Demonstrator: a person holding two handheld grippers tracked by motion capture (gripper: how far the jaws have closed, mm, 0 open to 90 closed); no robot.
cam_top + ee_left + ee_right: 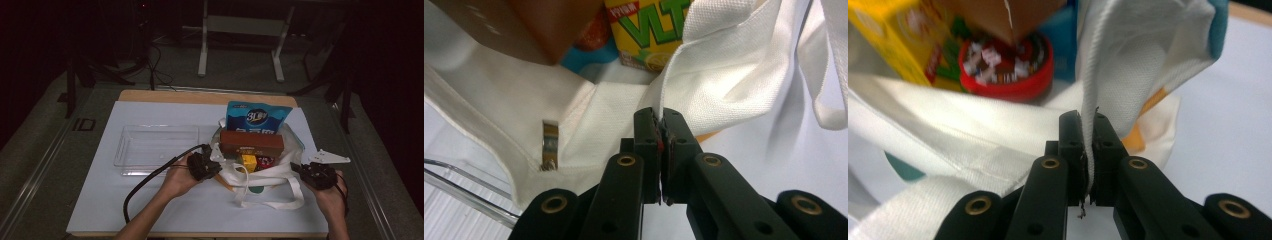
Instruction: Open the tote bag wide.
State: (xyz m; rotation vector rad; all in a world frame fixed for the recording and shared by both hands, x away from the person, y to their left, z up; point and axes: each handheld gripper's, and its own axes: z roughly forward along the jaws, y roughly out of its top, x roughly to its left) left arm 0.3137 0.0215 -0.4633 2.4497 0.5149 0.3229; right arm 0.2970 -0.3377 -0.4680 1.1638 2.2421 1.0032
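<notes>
1. White tote bag lying on its side near the front right of the table, mouth facing the near edge and gaping; long strap looped out flat toward the front; rim cloth pinched up at two spots, one at each side of the mouth.
2. Inside the bag: brown box across the top, blue snack packet standing behind it, yellow drink carton and a red round lid just beside each other below the box.
3. Left gripper at the bag's left rim, held in a hand coming up from the bottom edge with forearm slanting right; cable trailing back in a loop over the table; jaws clenched on a fold of the white cloth, seen pressed flat between the pads in the left gripper view.
4. Right gripper at the bag's right rim, grey plate on top, hand beneath it; jaws clamped on a thin strip of the bag's edge.
5. Bag cloth coarse, woven, with stitched hems; small metal snap on the rim; box matte cardboard; carton glossy and printed.
6. Clear plastic tray, shallow and rectangular, just left of the bag on a white sheet.
</notes>
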